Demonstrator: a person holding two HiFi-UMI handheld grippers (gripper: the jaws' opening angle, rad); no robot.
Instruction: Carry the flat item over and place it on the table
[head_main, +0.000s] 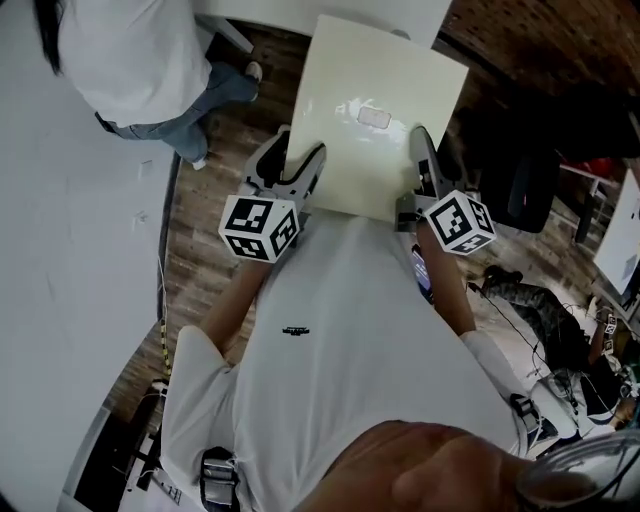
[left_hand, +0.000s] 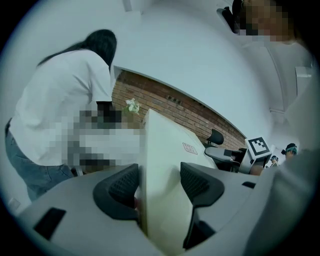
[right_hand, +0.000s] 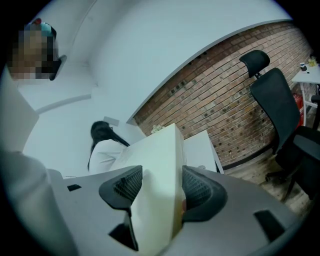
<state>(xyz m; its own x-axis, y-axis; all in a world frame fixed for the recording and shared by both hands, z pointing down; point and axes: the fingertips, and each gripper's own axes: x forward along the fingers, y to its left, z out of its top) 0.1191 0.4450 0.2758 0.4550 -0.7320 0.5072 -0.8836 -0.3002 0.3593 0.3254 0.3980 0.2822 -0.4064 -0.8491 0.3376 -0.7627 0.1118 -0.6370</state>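
A pale cream flat board (head_main: 375, 120) with a small label on its face is held in the air in front of me, above the wooden floor. My left gripper (head_main: 292, 172) is shut on its near left edge, and my right gripper (head_main: 418, 170) is shut on its near right edge. In the left gripper view the board (left_hand: 165, 175) stands edge-on between the dark pads (left_hand: 122, 189). The right gripper view shows the board (right_hand: 160, 170) clamped the same way between its pads (right_hand: 197, 189).
A white table (head_main: 320, 14) lies just beyond the board's far edge. A person in a white shirt and jeans (head_main: 135, 60) bends over at the upper left. A black office chair (head_main: 525, 185) stands to the right, with cables and clutter (head_main: 560, 330) on the floor.
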